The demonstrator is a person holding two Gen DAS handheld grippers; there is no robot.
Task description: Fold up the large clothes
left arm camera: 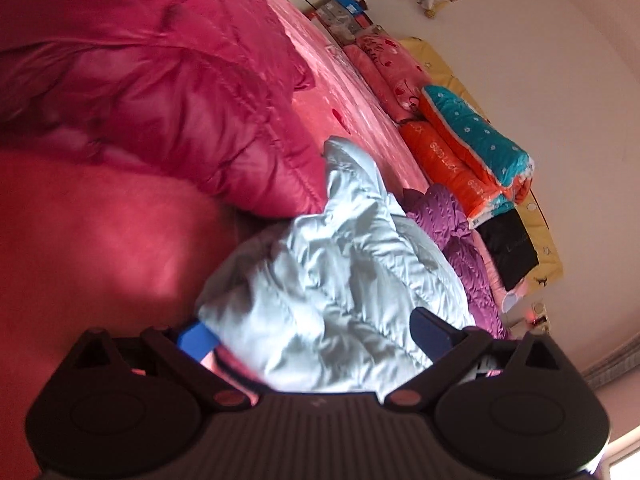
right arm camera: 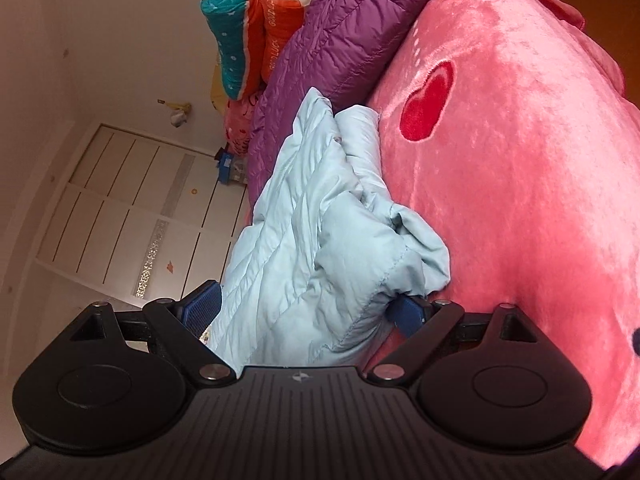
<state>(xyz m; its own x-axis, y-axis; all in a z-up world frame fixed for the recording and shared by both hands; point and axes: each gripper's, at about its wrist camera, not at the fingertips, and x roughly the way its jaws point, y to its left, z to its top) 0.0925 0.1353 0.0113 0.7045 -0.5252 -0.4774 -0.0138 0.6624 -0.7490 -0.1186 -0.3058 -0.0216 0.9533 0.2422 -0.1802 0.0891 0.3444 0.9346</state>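
Beneath everything spreads the pink plush bedspread (right arm camera: 520,184), with a red heart (right arm camera: 427,100) stitched into its pile. Across its far side in my left view bulks a magenta puffer coat (left arm camera: 168,92), glossy and heaped. Against the wall sits a folded orange and teal quilt (left arm camera: 472,148), with a black folded item (left arm camera: 507,249) just beside it on a yellow mat (left arm camera: 548,256). A purple quilted jacket (right arm camera: 344,40) lies along the bedspread's edge, touching the garment I am handling. That garment, the light blue puffer jacket (left arm camera: 332,280), is crumpled on the bedspread between the magenta coat and the purple jacket, and it runs straight up into both of my grippers. My left gripper (left arm camera: 316,336) stands with its blue pads wide apart, a thick bunch of the blue fabric filling the gap between them; whether they actually pinch it I cannot tell. My right gripper (right arm camera: 308,308) likewise has its jaws spread around a bunched fold of the same jacket, the fabric pressing against both pads, and I cannot tell if it is truly clamped. White panelled cabinet doors (right arm camera: 132,216) show behind in my right view.
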